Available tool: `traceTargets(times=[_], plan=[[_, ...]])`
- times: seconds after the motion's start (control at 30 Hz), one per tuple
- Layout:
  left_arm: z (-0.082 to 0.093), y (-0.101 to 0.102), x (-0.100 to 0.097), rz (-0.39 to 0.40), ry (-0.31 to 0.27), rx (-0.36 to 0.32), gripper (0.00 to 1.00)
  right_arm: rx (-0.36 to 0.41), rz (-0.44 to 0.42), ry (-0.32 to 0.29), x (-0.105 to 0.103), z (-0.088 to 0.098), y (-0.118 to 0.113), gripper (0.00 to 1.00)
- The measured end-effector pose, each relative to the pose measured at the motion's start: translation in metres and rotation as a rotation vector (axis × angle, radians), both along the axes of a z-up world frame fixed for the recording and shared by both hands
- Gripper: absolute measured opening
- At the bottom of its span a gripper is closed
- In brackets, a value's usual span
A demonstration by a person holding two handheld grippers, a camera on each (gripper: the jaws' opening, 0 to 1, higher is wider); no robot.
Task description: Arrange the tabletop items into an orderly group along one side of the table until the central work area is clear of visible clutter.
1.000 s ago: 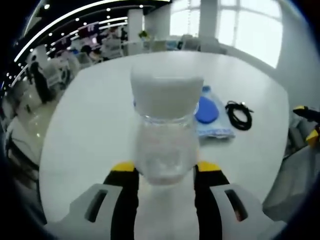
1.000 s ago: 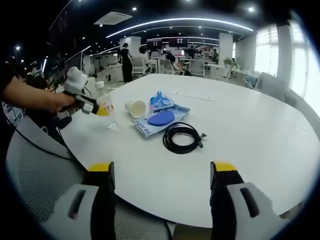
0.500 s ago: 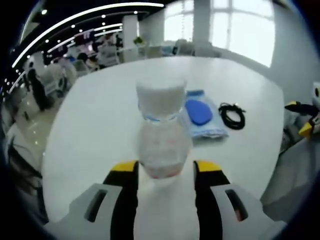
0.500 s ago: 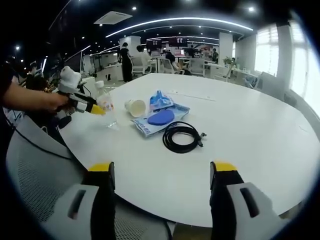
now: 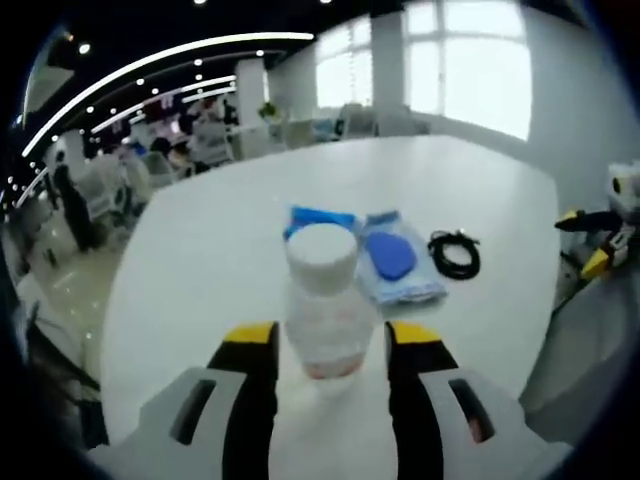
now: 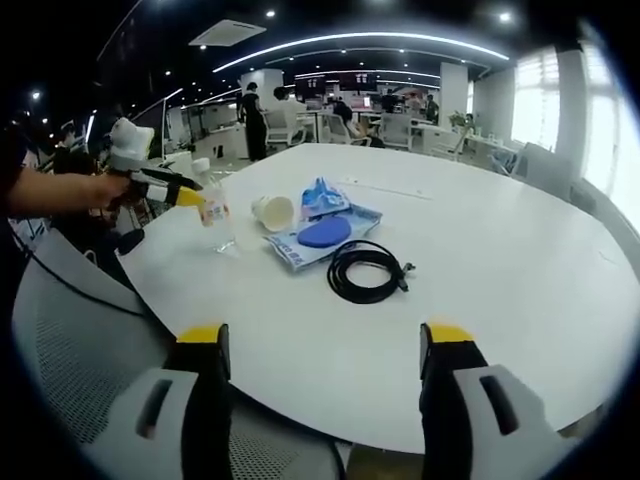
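Observation:
A clear plastic bottle (image 5: 322,300) with a white cap stands upright between my left gripper's (image 5: 330,342) yellow-tipped jaws, which are shut on its body. In the right gripper view the bottle (image 6: 213,208) is near the table's left edge, and a person's hand holds the left gripper (image 6: 165,188) to it from the left. A paper cup (image 6: 268,212) lies on its side beside it. A blue pouch (image 6: 325,235), a crumpled blue bag (image 6: 322,195) and a coiled black cable (image 6: 365,272) lie mid-table. My right gripper (image 6: 325,345) hangs open off the near edge.
The round white table (image 6: 500,300) has bare surface to the right and far side. A grey chair (image 6: 70,330) stands at its left edge. In the left gripper view, pouch (image 5: 395,258) and cable (image 5: 455,255) lie beyond the bottle, with the right gripper (image 5: 610,240) past the table's far edge.
The left gripper has levelled out around the bottle, so the cap now sits farther from its camera and looks smaller. The right gripper has not moved.

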State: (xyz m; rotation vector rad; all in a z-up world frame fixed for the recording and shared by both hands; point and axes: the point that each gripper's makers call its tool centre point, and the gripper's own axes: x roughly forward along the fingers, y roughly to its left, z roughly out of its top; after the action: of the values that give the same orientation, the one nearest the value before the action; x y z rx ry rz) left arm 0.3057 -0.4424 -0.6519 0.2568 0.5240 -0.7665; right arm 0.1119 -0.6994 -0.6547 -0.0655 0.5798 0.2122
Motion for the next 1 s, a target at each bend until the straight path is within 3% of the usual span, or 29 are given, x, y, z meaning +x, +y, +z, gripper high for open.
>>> traceTargets(times=[0.2, 0.27, 0.63, 0.87, 1.0], plan=[[-0.012, -0.012, -0.002, -0.126, 0.025, -0.002, 0.49, -0.001, 0.0, 0.003, -0.001, -0.001, 0.0, 0.77], [-0.012, -0.011, 0.001, -0.172, -0.02, 0.026, 0.49, -0.001, -0.001, 0.001, -0.001, 0.0, 0.0, 0.77], [-0.012, -0.022, 0.003, -0.351, -0.047, 0.093, 0.49, 0.001, -0.012, -0.003, -0.001, 0.0, -0.002, 0.77], [-0.009, -0.033, 0.004, -0.425, -0.037, 0.085, 0.52, 0.006, -0.024, -0.005, 0.0, 0.0, -0.003, 0.77], [-0.015, -0.034, 0.007, -0.422, -0.025, 0.104, 0.52, 0.008, -0.025, -0.004, 0.0, 0.0, -0.003, 0.76]])
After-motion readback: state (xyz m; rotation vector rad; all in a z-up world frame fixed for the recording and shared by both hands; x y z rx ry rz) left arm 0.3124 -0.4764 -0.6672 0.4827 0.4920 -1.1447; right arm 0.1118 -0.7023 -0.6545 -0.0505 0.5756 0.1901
